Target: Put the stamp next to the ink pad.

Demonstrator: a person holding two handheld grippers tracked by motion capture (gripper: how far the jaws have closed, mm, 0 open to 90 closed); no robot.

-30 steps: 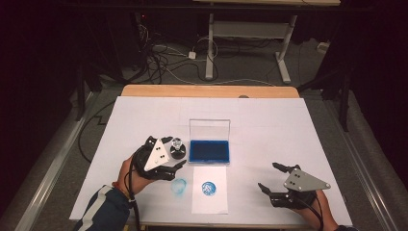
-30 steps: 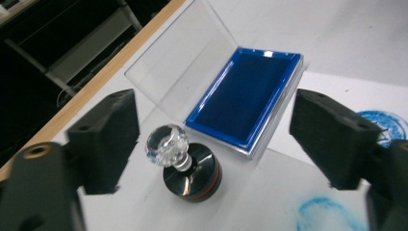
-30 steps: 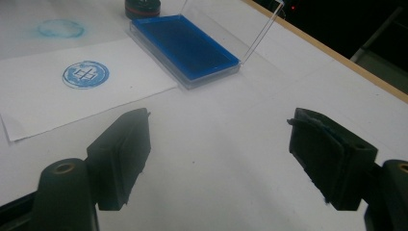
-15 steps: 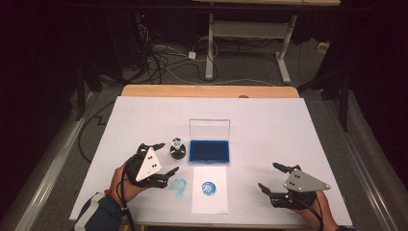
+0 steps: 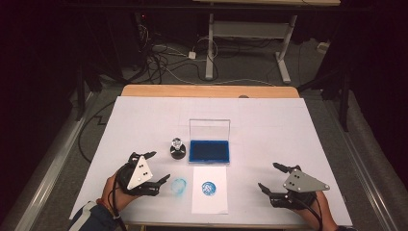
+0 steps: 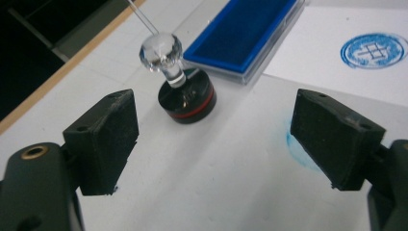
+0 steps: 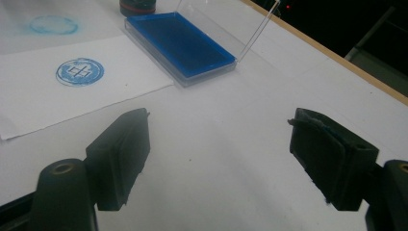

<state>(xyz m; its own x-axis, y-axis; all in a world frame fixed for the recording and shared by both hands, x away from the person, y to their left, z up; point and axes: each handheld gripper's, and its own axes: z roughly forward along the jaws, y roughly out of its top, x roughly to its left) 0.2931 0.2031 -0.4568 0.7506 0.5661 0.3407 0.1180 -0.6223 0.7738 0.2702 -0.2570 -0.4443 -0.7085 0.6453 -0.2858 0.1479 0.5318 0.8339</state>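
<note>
Resting low, left tongs (image 5: 155, 168) gaping near stamp (image 5: 177, 148), right tongs (image 5: 272, 179) spread

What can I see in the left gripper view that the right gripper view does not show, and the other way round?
Left gripper view alone: the stamp's clear faceted knob on top of its black body, standing between the open jaws and farther off.

Right gripper view alone: the ink pad's clear lid standing open, and the table's wooden edge behind it.

Both: the blue ink pad, the round blue stamped mark on the paper sheet, and the fainter blue smudge on the table cover.
</note>
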